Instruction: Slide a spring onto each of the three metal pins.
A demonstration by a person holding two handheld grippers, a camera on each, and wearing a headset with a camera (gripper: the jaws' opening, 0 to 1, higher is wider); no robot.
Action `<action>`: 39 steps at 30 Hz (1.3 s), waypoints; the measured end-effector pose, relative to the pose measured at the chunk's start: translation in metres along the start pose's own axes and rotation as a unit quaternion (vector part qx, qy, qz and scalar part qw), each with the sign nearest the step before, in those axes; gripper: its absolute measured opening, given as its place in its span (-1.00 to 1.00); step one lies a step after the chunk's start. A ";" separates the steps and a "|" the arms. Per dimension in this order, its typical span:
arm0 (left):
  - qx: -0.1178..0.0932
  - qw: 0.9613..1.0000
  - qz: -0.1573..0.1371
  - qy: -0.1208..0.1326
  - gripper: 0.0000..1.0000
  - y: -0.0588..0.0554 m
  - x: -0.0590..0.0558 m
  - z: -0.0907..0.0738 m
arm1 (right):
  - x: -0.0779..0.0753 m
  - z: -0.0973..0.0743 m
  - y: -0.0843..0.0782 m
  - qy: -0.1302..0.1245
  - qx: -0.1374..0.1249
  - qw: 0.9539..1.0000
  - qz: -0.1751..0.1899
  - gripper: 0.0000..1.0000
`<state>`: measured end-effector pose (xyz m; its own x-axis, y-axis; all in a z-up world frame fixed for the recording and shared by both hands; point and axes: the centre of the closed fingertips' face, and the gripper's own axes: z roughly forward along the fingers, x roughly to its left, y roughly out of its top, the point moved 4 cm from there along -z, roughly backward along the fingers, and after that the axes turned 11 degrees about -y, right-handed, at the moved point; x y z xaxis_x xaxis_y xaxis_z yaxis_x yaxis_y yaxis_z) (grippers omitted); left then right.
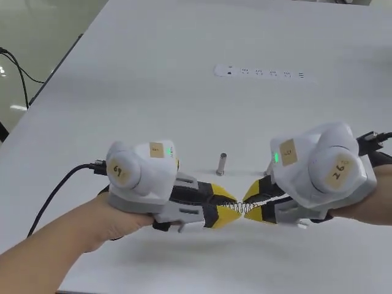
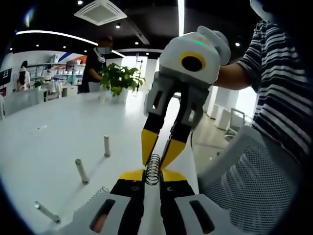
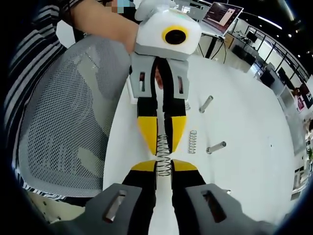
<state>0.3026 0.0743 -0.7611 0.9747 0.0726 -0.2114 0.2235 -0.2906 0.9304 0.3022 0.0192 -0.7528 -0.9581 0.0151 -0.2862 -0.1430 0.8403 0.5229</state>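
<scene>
Spring [image 1: 247,209] is above the near counter [image 1: 184,92], its ends grasped by fingers of left gripper [image 1: 234,207], labelled "69", and right gripper [image 1: 252,204], "26". Right gripper view adds a second spring [image 3: 192,141]; left gripper view, three pins [image 2: 81,171].

An open-plan office, by the look of it; a long white table [image 1: 153,55] carries a power strip [image 1: 263,73]; a mesh desk chair [image 3: 63,127] stands beside it; a laptop [image 3: 222,15] sits farther off; a potted plant [image 2: 120,78]; a ceiling air vent [image 2: 100,11] overhead.
</scene>
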 end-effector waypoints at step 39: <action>0.029 0.999 -0.006 -0.023 -0.95 -0.007 -0.003 -0.003 | -0.002 -0.021 0.012 -0.001 -0.068 0.998 0.006 -0.87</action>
<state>0.2977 0.0789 -0.7660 0.9709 0.0338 -0.2372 0.2342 -0.3439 0.9093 0.2973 0.0182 -0.7289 -0.9595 0.0264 -0.2806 -0.1635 0.7589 0.6303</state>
